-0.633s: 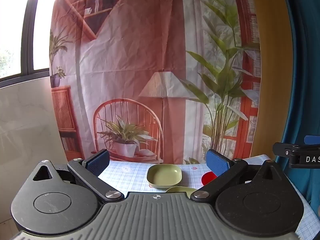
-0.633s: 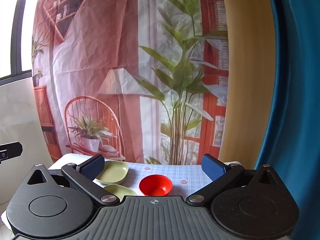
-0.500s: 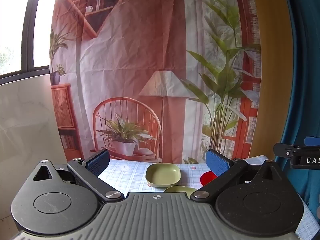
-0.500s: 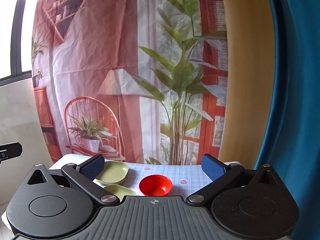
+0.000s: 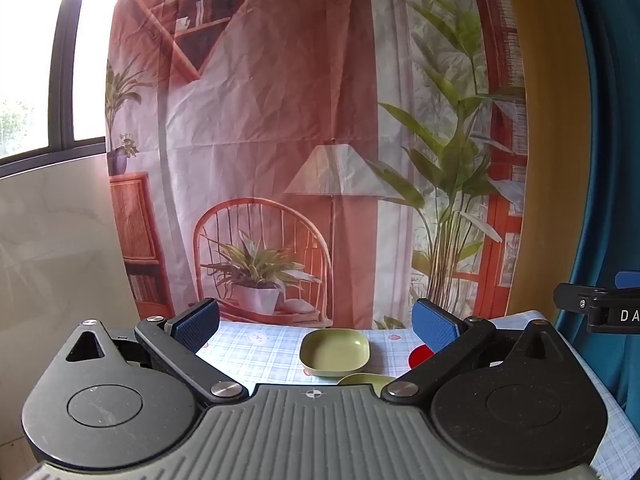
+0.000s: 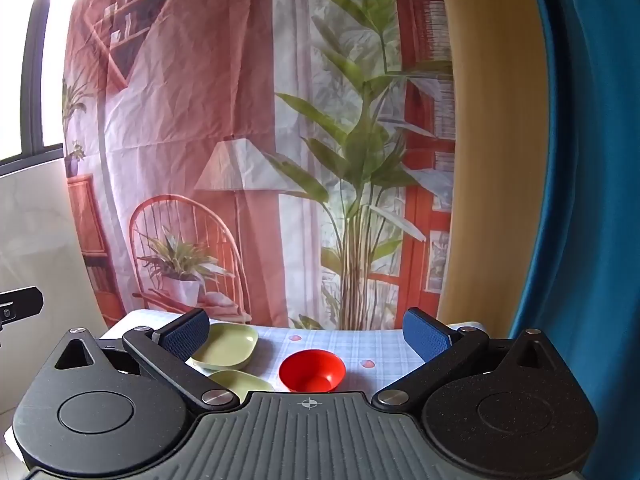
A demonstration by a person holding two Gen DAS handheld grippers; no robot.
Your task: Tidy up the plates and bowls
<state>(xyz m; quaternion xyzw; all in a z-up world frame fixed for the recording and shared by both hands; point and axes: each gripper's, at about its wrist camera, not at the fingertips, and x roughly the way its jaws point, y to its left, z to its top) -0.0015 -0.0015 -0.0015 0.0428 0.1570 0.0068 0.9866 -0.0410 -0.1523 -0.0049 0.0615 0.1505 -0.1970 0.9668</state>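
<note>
A green square plate (image 5: 335,350) lies on the checked tablecloth (image 5: 256,350); it also shows in the right wrist view (image 6: 226,345). A second green dish (image 5: 366,381) (image 6: 240,383) lies nearer, partly hidden by the gripper bodies. A red bowl (image 6: 312,370) stands to the right of them; in the left wrist view only its edge (image 5: 419,356) shows behind a finger. My left gripper (image 5: 316,325) is open and empty, held above and before the table. My right gripper (image 6: 306,332) is open and empty, likewise short of the dishes.
A printed backdrop cloth (image 5: 320,140) hangs right behind the table. A blue curtain (image 6: 592,200) is at the right, a window (image 5: 36,60) and pale wall at the left. The other gripper's tip shows at the right edge (image 5: 600,306) and the left edge (image 6: 18,306).
Both views have barely shifted; the left view drifted slightly, so the green plate sits a bit lower left. Both grippers stay open.
</note>
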